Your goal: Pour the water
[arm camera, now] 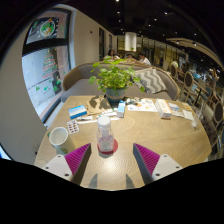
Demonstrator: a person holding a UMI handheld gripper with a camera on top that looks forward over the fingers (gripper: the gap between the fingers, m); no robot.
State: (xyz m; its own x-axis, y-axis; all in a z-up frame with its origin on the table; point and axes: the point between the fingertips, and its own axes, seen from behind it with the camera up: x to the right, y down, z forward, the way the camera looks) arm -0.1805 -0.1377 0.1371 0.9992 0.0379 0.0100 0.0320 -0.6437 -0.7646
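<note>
Tool (pixel 111 158) spread wide, holding nothing, magenta pads (pixel 77 157) well apart. Clear bottle (pixel 105 134) upright on a red coaster (pixel 106 150) on the wooden surface (pixel 150 130), just ahead of the fingertips, centred between them. White cup (pixel 59 136) left of the bottle; potted plant (pixel 116 75) beyond.

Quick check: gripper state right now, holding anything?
Gripper: open, holding nothing; the bottle stands on the table between and just ahead of the fingers.
</note>
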